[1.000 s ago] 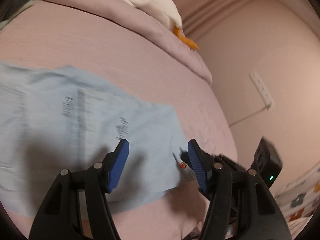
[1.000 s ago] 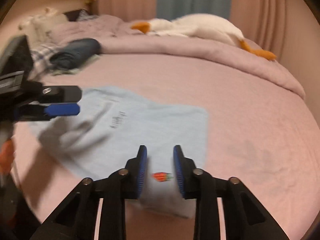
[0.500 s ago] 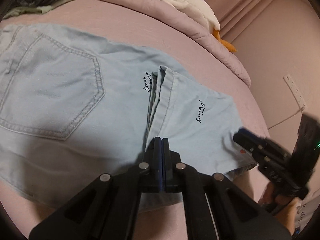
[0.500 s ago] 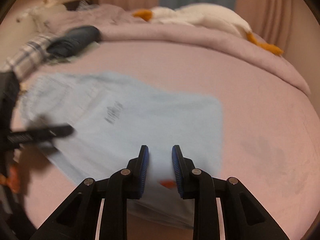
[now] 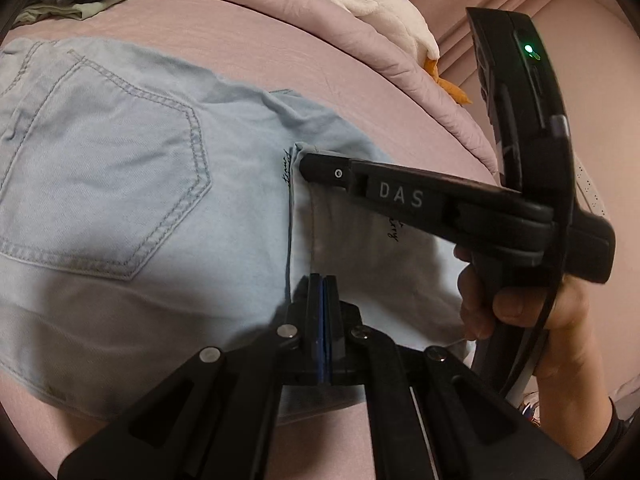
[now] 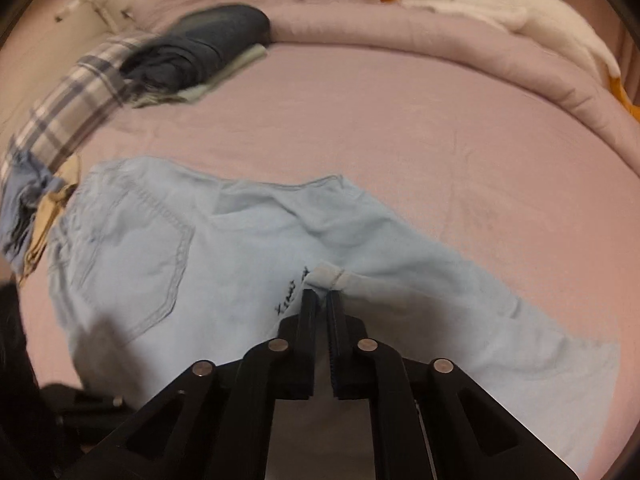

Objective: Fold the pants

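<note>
Light blue denim pants [image 5: 120,184] lie folded on the pink bed, back pocket up, with the leg hem folded over on the right. My left gripper [image 5: 322,280] is shut on the near part of that hem edge. My right gripper [image 6: 320,294] is shut on the hem corner farther up; it also shows in the left wrist view [image 5: 308,166], reaching in from the right with a hand on its handle. The pants also show in the right wrist view [image 6: 200,248], with the hem lifted slightly at the fingertips.
A rolled pink duvet [image 6: 400,28] with a white goose plush [image 6: 520,12] lies at the bed's far side. A pile of dark and plaid clothes [image 6: 180,52] sits at the far left. A wall [image 5: 612,80] is to the right of the bed.
Both grippers closed on the folded hem: the left shut about half a second ago, the right moved in over the pants and shut on the hem corner.
</note>
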Tool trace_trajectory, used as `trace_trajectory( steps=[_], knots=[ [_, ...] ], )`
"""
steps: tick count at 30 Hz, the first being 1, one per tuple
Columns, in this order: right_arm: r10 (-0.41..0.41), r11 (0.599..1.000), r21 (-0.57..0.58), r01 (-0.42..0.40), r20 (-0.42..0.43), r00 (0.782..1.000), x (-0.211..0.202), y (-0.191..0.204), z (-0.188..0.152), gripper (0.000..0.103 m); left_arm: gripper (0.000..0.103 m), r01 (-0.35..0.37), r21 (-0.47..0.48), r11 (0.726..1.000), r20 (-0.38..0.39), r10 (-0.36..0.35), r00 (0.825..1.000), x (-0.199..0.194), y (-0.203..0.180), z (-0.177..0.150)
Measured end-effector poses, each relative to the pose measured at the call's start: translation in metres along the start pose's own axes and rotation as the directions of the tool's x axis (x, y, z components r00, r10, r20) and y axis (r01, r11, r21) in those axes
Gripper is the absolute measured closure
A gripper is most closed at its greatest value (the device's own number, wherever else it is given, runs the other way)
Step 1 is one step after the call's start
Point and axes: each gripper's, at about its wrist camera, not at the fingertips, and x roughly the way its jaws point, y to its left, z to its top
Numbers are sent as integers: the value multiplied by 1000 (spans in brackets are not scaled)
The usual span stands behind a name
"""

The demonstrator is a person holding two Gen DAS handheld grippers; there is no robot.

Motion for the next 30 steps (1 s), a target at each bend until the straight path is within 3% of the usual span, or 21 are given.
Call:
trace_trajectory(
  steps=[2, 4, 6, 9, 12, 16, 19, 21, 24, 25, 26, 27, 30],
  knots=[
    [4, 1000, -1, -4, -7, 1000, 0, -2, 2, 100, 99, 1, 0, 1000, 0, -1, 1000, 1, 0, 0],
    [73, 995, 60, -73, 11, 997, -4, -14, 1, 100, 99, 0, 3, 1000, -4, 0, 1000, 1, -1, 0],
    [96, 984, 143, -104, 63, 993, -20, -27, -6, 100, 99, -3, 0, 1000, -12, 3, 1000, 1, -2, 1],
    [98, 983, 144, -116, 122, 988, -49, -32, -26, 100, 99, -8, -5, 1000, -25, 8, 1000, 4, -3, 4],
    [-10, 993, 122, -5, 123, 992, -77, -36, -62, 100, 99, -6, -3, 1000, -32, 6, 999, 4, -1, 6],
    [-181, 980, 101, 169, 129, 975, -112, -49, -120, 100, 99, -11, -1, 1000, -32, 11, 999, 4, 0, 5],
    [-233, 968, 115, 225, 65, 970, -109, -58, -155, 100, 99, -19, -1, 1000, -43, 19, 999, 6, -2, 8],
    [-236, 968, 117, 223, 110, 965, -111, -56, -168, 100, 99, -28, 4, 1000, -53, 28, 998, 6, -4, 11],
    [-226, 965, 157, 209, 97, 969, -114, -53, -165, 100, 101, -43, -19, 999, -56, 42, 998, -10, -4, 8],
    [-220, 965, 167, 202, 99, 970, -117, -52, -164, 100, 86, -53, -20, 998, -46, 52, 998, -16, -5, 8],
    [-217, 966, 169, 197, 113, 970, -122, -49, -164, 100, 60, -61, -19, 998, -31, 60, 998, -27, -4, 4],
    [-211, 968, 165, 189, 130, 969, -127, -45, -165, 99, 51, -60, -23, 998, 6, 60, 998, -45, 1, -2],
    [-181, 975, 162, 154, 166, 969, -137, -34, -175, 98, 48, -28, -76, 997, 69, 33, 997, -87, 23, -22]
  ],
)
